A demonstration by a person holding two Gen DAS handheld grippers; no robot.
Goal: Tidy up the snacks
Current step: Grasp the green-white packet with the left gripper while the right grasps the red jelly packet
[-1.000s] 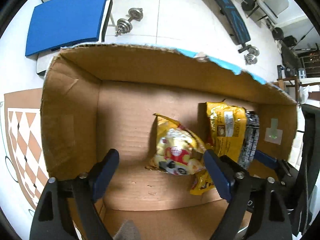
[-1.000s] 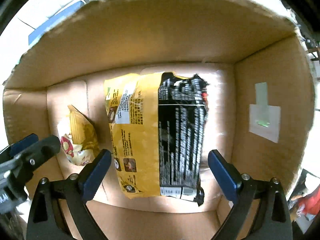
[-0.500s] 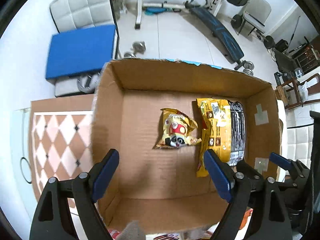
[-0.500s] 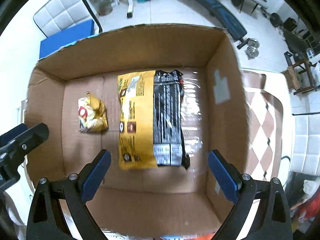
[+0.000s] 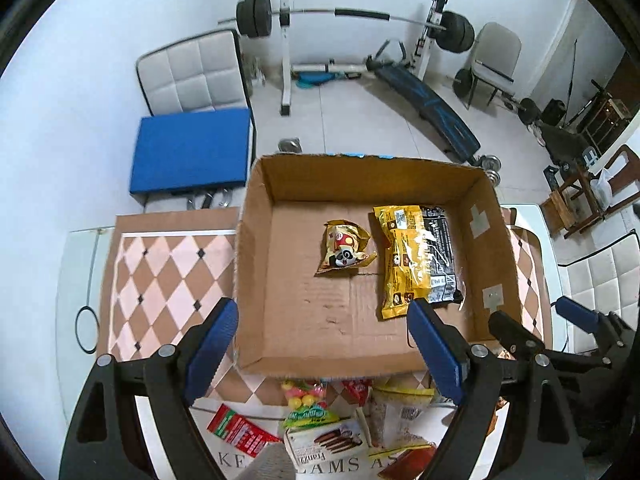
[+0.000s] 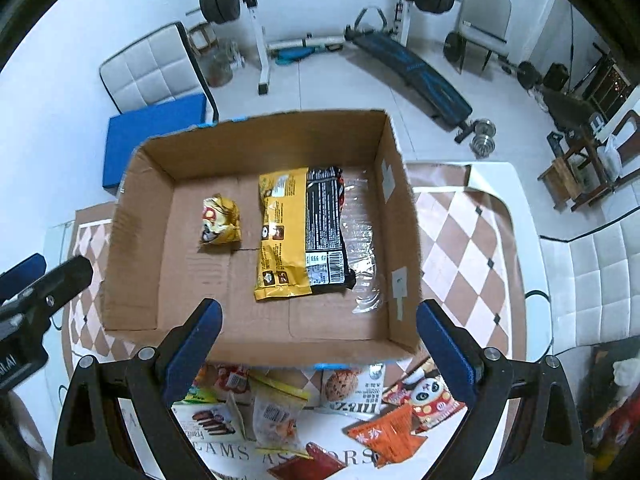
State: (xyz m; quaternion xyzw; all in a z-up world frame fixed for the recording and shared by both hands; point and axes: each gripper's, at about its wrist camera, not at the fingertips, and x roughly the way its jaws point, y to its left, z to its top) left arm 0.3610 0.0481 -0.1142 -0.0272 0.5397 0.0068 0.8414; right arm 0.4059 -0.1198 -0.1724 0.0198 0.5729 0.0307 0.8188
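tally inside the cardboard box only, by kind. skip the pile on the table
Small yellow snack bag: 1
Large yellow-and-black packet: 1
Clear plastic wrapper, beside the large packet: 1
Total in the cardboard box: 3

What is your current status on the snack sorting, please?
Both grippers, left and right, open and empty above the box. Two packs inside: small, large. Loose snacks wait in front. Nothing in the way.
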